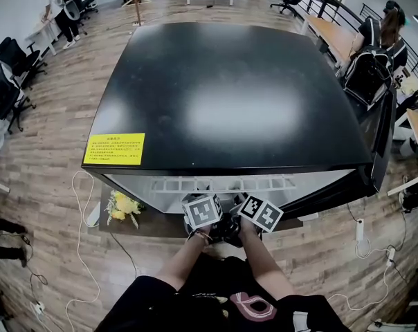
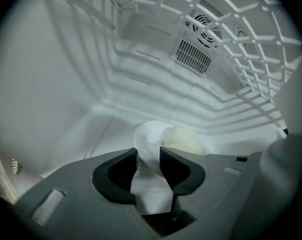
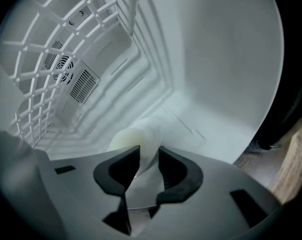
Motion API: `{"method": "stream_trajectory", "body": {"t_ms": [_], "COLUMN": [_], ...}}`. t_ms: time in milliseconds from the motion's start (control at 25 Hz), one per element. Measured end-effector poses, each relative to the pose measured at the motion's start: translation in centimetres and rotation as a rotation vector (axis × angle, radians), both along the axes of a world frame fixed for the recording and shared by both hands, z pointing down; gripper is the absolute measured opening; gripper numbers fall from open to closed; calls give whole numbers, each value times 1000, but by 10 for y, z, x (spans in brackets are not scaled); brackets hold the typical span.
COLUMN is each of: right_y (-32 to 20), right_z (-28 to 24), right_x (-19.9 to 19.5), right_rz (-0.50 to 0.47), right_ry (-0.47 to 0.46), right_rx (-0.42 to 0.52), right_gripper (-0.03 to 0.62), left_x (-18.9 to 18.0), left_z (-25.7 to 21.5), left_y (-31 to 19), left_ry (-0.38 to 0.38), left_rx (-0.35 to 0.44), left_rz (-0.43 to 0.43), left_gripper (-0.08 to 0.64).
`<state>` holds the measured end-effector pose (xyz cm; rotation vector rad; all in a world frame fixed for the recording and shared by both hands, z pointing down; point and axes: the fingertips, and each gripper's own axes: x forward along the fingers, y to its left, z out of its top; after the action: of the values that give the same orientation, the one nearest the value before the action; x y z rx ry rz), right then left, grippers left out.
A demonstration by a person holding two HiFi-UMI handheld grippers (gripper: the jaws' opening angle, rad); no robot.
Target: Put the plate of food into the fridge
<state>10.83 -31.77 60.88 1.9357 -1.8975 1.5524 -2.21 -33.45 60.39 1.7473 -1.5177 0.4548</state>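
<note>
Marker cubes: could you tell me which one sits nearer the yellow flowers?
The left gripper's cube, on the flowers' side; the right gripper's cube is farther.

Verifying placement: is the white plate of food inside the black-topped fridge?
Inside: the plate sits between ribbed white fridge walls, below a wire shelf.

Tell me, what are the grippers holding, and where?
The plate: its rim sits in the left gripper and the right gripper, on opposite sides. Whether they squeeze it can't be told.

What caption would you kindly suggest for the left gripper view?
Left gripper inside the white fridge, plate of pale food between its jaws.
</note>
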Motion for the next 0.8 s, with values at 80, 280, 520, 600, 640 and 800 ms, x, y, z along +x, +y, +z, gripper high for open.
{"method": "stream_trajectory", "body": {"t_ms": [80,280,520,600,640,800], "right_y": [2,2,2,4,5,6], "right_z": [0,-3,-7,-8,-9,-10], "right_x": [1,3,3,4,4,3], "right_rz": [-4,-35,-16,-11,-10,-28], "right_ry": [30,94,21,5,8,9], "right_rx": [-3,19,67,82,87,108], "right_gripper": [121,162,213,221,221,238], "left_x": [1,-1,1,2,3,10], "left_z": [1,0,1,0,0,-1], "left_y": [2,0,1,3,3,4], "left_ry": [-9,-13,2,-23,-31,-30], "left_rx": [2,16,27,28,32,44], "left_rz": [4,-3,7,24,38,69], "left_gripper": [149,149,149,157,158,240]}}
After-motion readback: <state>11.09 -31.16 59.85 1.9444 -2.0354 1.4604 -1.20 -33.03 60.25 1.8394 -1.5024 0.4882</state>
